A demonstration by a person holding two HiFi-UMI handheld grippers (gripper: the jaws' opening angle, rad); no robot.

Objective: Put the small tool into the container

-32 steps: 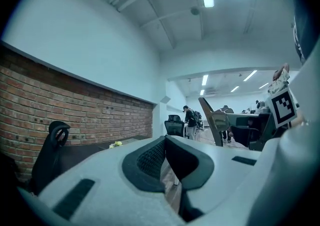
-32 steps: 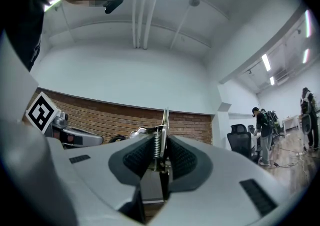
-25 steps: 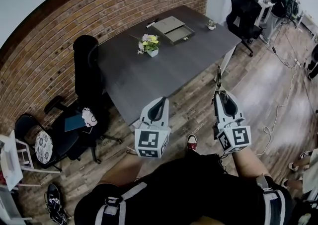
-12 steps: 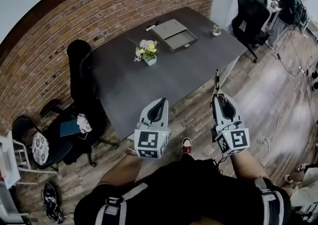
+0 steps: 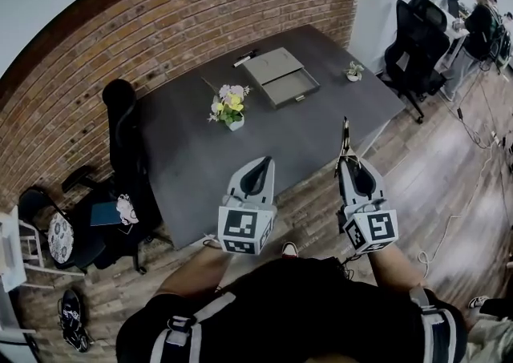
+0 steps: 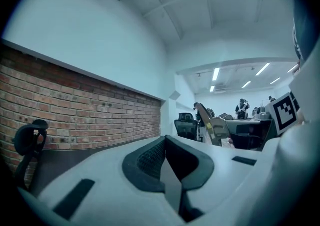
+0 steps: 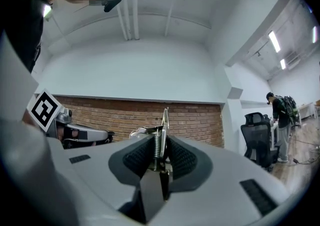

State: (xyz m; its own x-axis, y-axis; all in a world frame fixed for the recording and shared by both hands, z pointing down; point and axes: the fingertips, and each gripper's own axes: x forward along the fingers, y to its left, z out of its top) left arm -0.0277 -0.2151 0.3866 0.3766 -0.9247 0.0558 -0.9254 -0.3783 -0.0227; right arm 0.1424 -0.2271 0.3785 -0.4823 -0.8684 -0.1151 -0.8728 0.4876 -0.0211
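Dark table (image 5: 240,145) carries a grey container (image 5: 282,77) at its far end. Short of the table, the left gripper (image 5: 258,167) has its jaws together on nothing, while the right gripper (image 5: 350,163) clamps the small metal tool (image 5: 345,135) upright, well apart from the container.

You have one left gripper (image 5: 258,161), one right gripper (image 5: 351,159), one small tool (image 5: 345,135), one container (image 5: 292,87), one pen (image 5: 244,58), two potted plants (image 5: 228,107) (image 5: 353,72).

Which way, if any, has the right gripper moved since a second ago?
Yes: the right gripper advanced toward the table; its small tool now overlaps the near edge.
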